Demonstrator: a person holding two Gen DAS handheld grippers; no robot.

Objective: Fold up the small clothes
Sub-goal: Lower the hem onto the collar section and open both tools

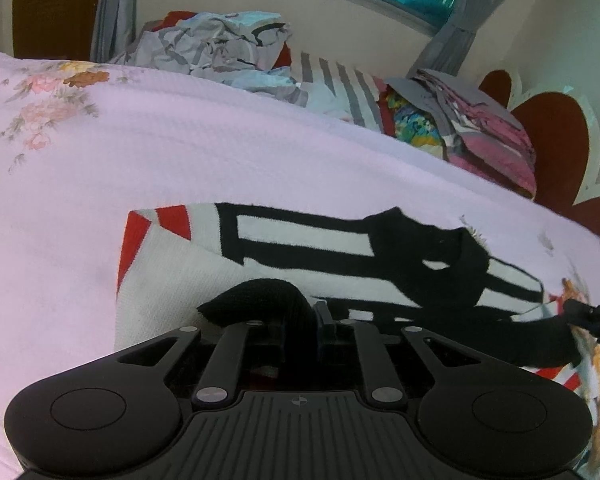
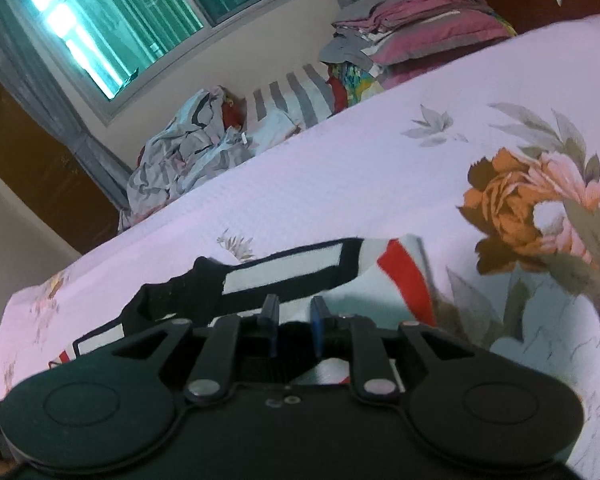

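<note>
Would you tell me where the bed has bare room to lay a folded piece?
Bare bedspread lies between the black, white and red garment and the crumpled grey pile, and left of the garment. The far edge is crowded: that pile, striped fabric, stacked pink linens.

A white knitted garment (image 1: pixel 284 256) with thick black bands and red stripes (red at one end) lies on a pale pink bedspread (image 1: pixel 220 152) printed with orange and pink flowers. Behind, grey-and-white striped cloth (image 1: pixel 340 80) and pink folded bedding (image 2: pixel 420 28).
</note>
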